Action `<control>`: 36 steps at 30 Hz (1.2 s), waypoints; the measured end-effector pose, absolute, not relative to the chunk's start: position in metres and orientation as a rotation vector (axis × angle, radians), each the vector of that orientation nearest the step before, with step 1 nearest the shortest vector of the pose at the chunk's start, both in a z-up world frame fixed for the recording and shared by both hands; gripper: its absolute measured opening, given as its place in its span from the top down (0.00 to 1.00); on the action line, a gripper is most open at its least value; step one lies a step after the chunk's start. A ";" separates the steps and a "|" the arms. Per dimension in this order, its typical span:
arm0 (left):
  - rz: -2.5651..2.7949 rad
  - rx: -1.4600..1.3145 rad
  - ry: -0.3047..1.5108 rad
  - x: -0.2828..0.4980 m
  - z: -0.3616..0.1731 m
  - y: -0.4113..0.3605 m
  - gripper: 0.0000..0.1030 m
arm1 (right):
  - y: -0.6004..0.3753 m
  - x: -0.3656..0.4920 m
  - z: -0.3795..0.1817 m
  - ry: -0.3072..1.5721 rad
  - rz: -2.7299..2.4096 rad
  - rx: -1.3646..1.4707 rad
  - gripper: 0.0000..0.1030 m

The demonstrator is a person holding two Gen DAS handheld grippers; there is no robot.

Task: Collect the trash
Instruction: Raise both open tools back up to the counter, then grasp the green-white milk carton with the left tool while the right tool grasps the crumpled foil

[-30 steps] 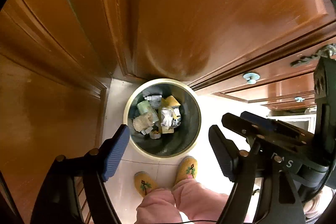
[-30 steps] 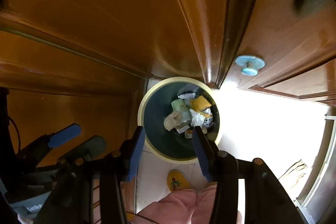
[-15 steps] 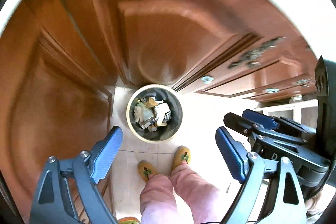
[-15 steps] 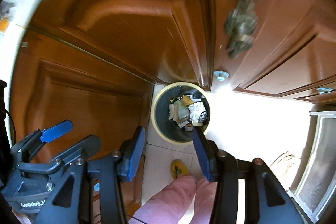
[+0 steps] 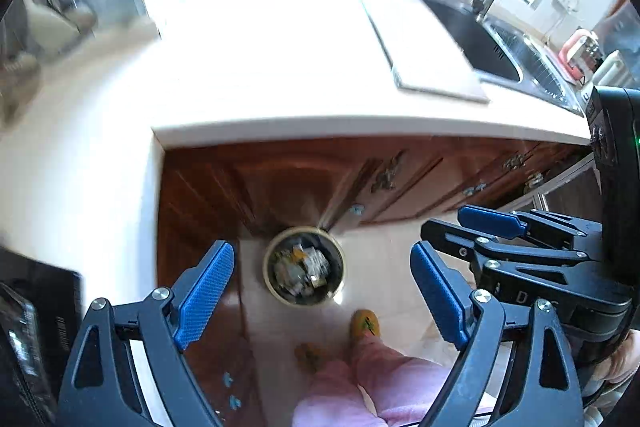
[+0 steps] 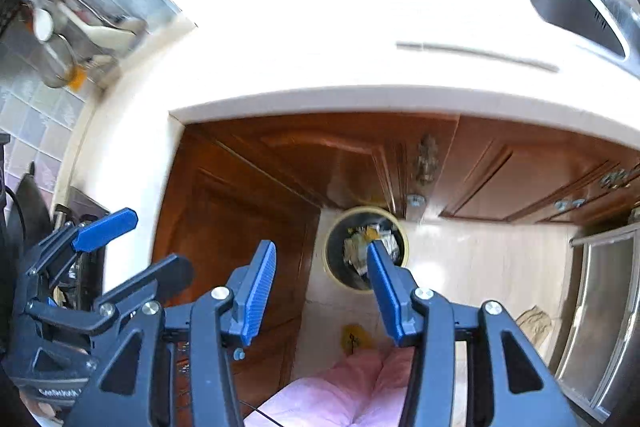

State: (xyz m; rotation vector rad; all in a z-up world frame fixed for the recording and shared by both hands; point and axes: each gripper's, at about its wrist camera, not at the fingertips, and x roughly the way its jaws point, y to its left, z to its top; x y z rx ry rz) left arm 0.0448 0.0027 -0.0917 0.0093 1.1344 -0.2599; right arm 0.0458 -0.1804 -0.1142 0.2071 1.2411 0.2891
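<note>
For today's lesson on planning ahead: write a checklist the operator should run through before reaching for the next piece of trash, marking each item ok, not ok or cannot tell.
1. Left gripper open and holding nothing: ok.
2. Right gripper open and holding nothing: ok.
3. Trash bin upright on the floor, trash inside, room left: ok.
4. Next piece of trash located on the countertop: cannot tell, the view is blurred and overexposed.
5. Grippers apart from each other: ok.
</note>
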 end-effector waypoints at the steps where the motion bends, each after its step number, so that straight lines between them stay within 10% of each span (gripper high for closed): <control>1: -0.260 0.019 1.110 0.044 -0.078 0.005 0.14 | -0.180 0.044 -0.108 1.228 0.290 0.214 0.53; 36: -0.141 0.103 0.754 0.197 0.068 -0.007 0.14 | -0.209 0.187 0.040 0.841 0.350 0.266 0.48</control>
